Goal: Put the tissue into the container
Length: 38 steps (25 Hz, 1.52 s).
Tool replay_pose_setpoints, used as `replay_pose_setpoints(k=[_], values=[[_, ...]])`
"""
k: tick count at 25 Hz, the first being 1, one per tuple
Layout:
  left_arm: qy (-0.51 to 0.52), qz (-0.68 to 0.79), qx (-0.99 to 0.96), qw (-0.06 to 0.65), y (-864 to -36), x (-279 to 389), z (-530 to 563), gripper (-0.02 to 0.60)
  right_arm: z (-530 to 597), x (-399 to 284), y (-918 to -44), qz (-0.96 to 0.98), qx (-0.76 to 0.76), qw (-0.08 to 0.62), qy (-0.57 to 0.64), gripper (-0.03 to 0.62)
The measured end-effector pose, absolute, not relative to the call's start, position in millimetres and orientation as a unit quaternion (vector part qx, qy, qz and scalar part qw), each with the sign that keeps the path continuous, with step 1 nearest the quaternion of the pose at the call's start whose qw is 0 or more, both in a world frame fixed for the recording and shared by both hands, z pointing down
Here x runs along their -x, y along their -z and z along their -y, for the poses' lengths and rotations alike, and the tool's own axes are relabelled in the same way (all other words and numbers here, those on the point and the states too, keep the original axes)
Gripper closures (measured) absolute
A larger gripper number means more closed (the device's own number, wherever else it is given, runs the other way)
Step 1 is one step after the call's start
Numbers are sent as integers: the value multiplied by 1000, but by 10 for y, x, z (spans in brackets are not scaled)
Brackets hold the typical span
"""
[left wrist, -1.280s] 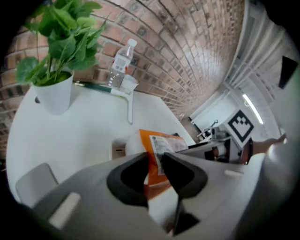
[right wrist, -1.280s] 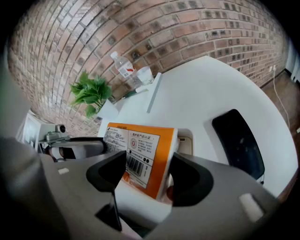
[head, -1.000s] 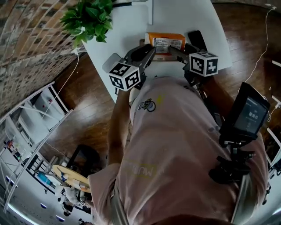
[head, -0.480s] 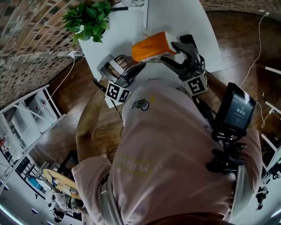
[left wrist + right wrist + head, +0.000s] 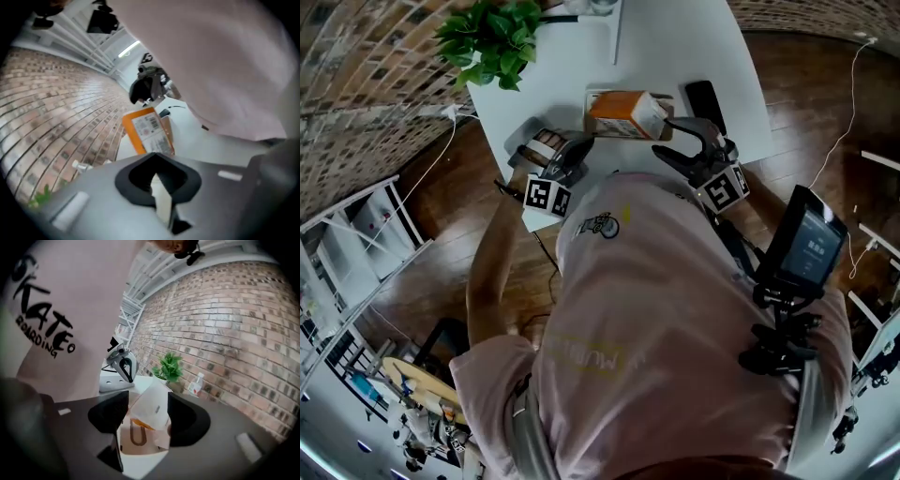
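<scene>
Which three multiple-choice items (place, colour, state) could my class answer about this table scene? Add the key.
1. The plant stands: A. at the white table, by its far left edge; B. on the box; C. on the floor.
2. The tissue box is mostly: A. blue; B. orange; C. green.
3. The left claw is: A. wide open; B. gripping the box; C. shut.
Key: A, its leaves overhang that edge; B, orange faces show; C, its jaws, having just been closing, meet with nothing between them.

A brick wall (image 5: 356, 84) runs along the far left, with a white metal rack (image 5: 342, 253) nearer. Dark wooden floor (image 5: 806, 112) surrounds a white table (image 5: 675, 52) bearing a potted plant (image 5: 492, 37).
</scene>
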<state>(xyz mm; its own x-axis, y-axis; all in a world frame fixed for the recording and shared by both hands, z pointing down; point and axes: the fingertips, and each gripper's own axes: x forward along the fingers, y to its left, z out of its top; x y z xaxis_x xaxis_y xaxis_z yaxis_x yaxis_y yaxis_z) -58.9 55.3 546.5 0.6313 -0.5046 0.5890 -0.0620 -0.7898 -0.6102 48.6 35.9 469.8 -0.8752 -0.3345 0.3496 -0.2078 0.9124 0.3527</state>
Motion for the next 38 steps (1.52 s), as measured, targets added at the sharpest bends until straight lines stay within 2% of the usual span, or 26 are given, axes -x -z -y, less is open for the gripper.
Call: replay_pose_setpoints(k=[4,7,11,13,14,16,18,20,22,24,25,26,27,28,30,32,33,34,38], values=[[339,-305,878,143,-5159,838,-138,586,-182,-720,-4720,963,-185,193,34,332],[312,-336,889,-9,-5259,745,175,581,-153,-886,-5001,957,-175,219,-72,358],[284,-262,869,-310,-5537,313,314,581,-190,-1003,-5188,937,-162,204,-233,352],[244,-221,838,-435,-5589,154,331,581,-270,-982,-5231,913,-134,193,-335,305],[218,-200,821,-488,-5621,91,337,581,-301,-958,-5248,898,-120,184,-380,279],[168,-170,789,-567,-5675,9,384,531,-281,-899,-5277,877,-112,169,-435,246],[136,-156,770,-603,-5684,-27,437,531,-190,-845,-5325,868,-128,167,-450,246],[123,-157,778,-595,-5612,-58,449,529,-71,-818,-5307,871,-156,166,-436,269],[97,-182,815,-542,-5347,-55,504,531,65,-808,-5089,893,-183,146,-384,269],[26,-220,869,-443,-4781,42,605,546,192,-787,-4742,936,-203,135,-253,269],[-21,-237,896,-374,-4400,122,605,554,224,-753,-4567,956,-206,144,-148,269],[-60,-254,919,-295,-4023,212,551,588,219,-706,-4441,965,-201,166,-28,269],[-74,-268,937,-212,-3757,296,443,588,169,-660,-4417,959,-183,196,90,269],[-49,-275,950,-137,-3701,360,292,586,74,-627,-4524,943,-150,230,188,269],[116,-248,961,-48,-4296,429,-92,580,-191,-637,-5055,908,-60,300,287,269],[290,-186,938,-39,-5246,509,-503,580,-348,-727,-5569,899,-17,346,266,272],[329,-169,928,-52,-5529,545,-677,580,-344,-761,-5671,908,-31,350,228,356],[328,-173,926,-73,-5617,566,-785,580,-308,-778,-5671,919,-56,346,182,367],[183,-313,916,-170,-5224,746,-540,578,-144,-796,-5388,943,-130,304,41,367]])
